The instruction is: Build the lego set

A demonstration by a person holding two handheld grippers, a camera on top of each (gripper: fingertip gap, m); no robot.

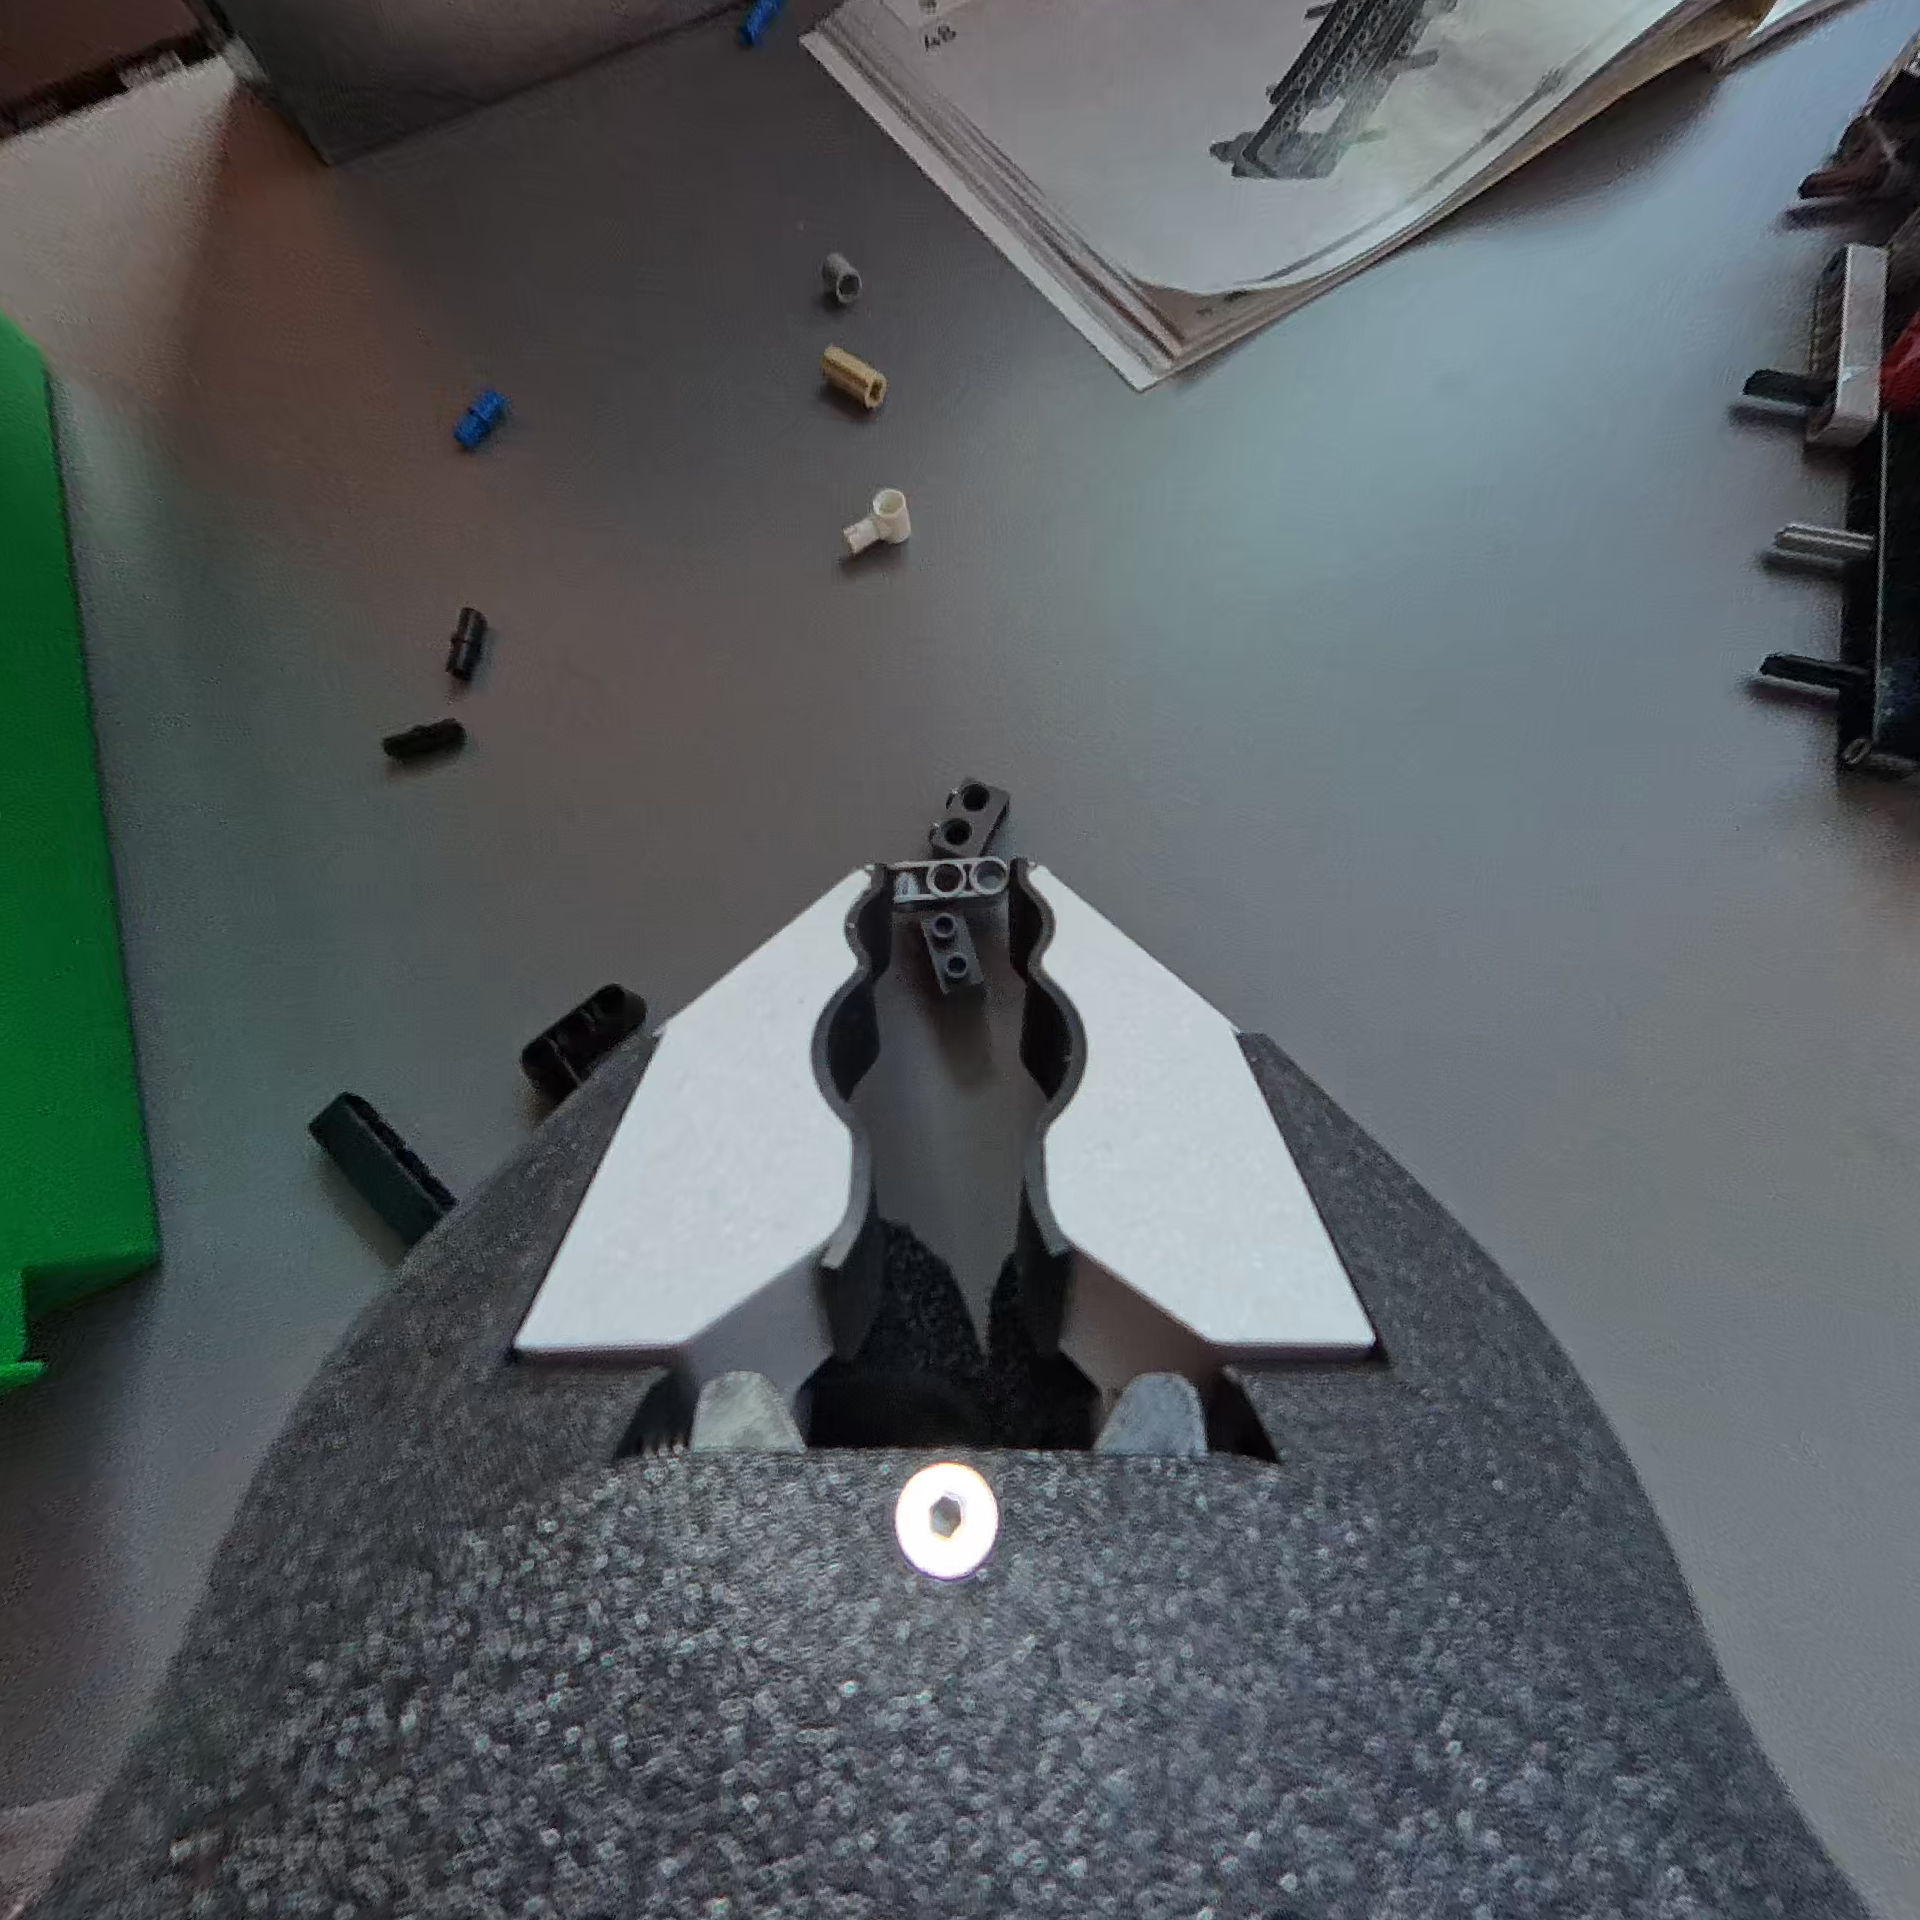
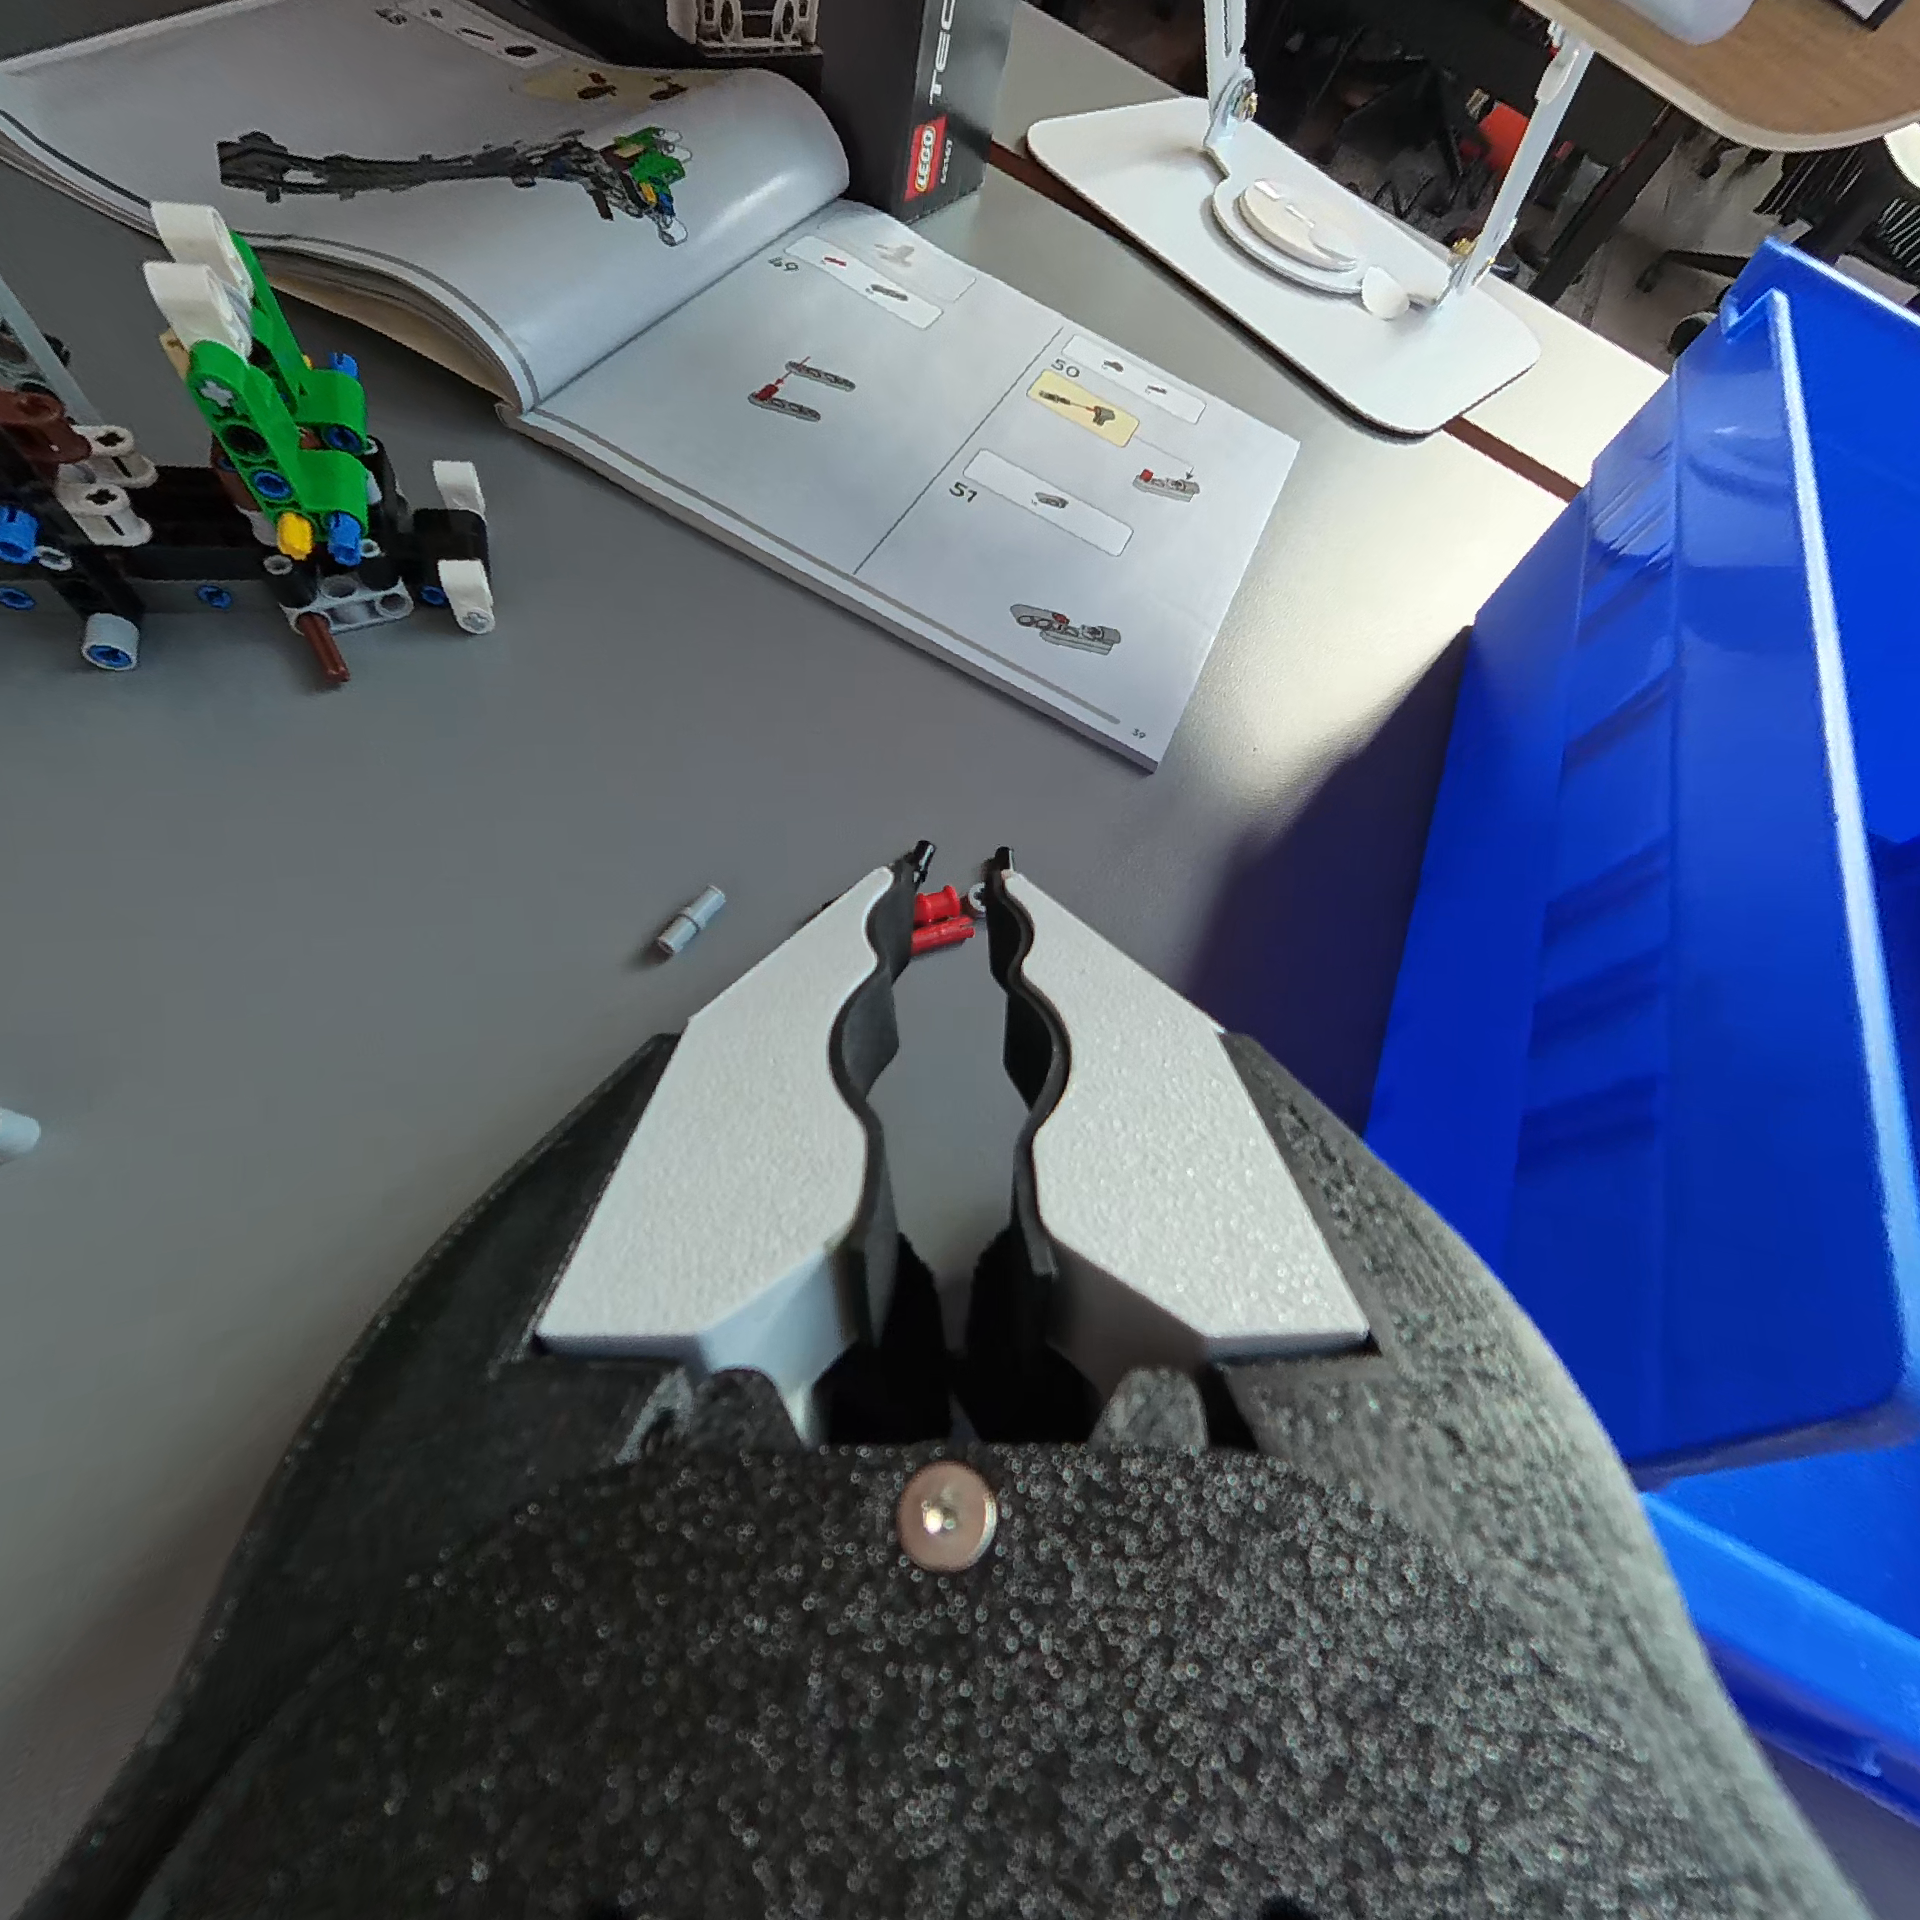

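My left gripper (image 1: 951, 878) pinching short grey beam (image 1: 948, 879) at tips; black connector (image 1: 971, 816) at 12 o'clock. My right gripper (image 2: 958, 868) jaws spread around red pin (image 2: 940, 918). Risk: tip-only contact, round pin may roll or squirt out on closing. Partial model (image 2: 260, 499) at 10 o'clock.

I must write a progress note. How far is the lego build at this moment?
Done: a partly built model of black, green and white pieces stands beside the open instruction booklet. In hand: the left gripper is shut on a small dark grey beam; the right gripper is open around a red pin on the table. Left: loose pins, such as the blue pin, still lie unused.
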